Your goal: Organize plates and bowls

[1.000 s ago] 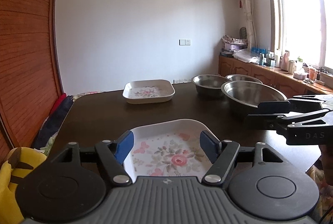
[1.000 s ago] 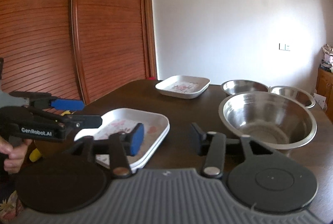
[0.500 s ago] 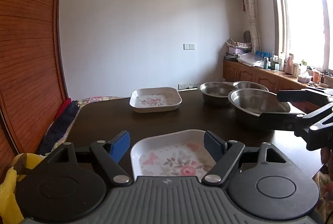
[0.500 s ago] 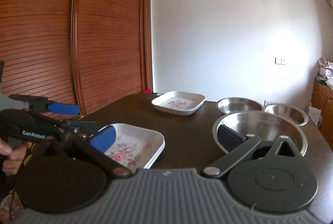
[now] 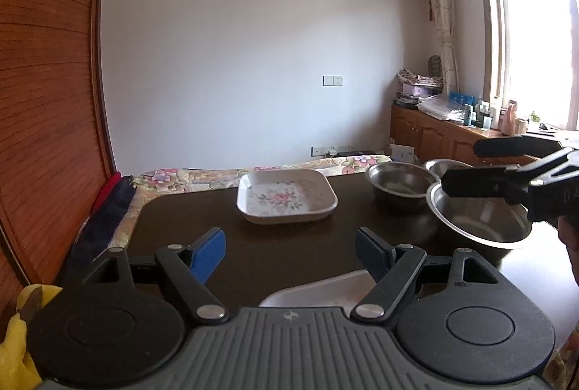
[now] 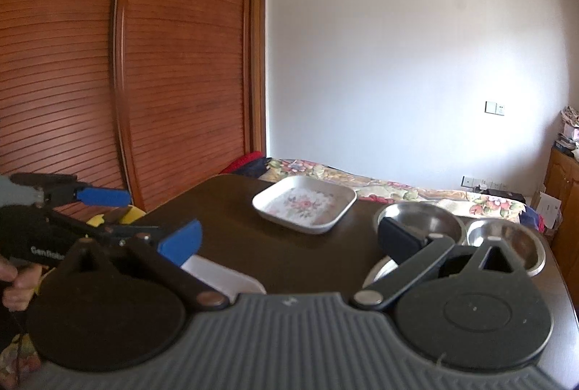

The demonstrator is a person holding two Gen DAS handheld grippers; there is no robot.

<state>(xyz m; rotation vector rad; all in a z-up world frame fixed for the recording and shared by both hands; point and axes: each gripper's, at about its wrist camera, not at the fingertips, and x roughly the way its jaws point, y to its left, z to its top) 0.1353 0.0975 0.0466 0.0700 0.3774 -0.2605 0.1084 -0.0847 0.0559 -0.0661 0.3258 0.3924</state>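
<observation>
Now that both my grippers have lifted off the near floral tray (image 5: 318, 292), my left gripper (image 5: 289, 250) and right gripper (image 6: 289, 239) stand wide apart, empty. The right's jaws have just been opening. I judge that tray placed; the far floral tray (image 5: 287, 196) comes next.

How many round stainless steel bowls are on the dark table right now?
3. The largest steel bowl is nearest, on the right; a medium steel bowl sits beyond it; a third steel bowl is partly hidden behind them. None looks stacked.

White lettering "GenRobo" stands on the left hand-held gripper (image 6: 119, 212).
</observation>
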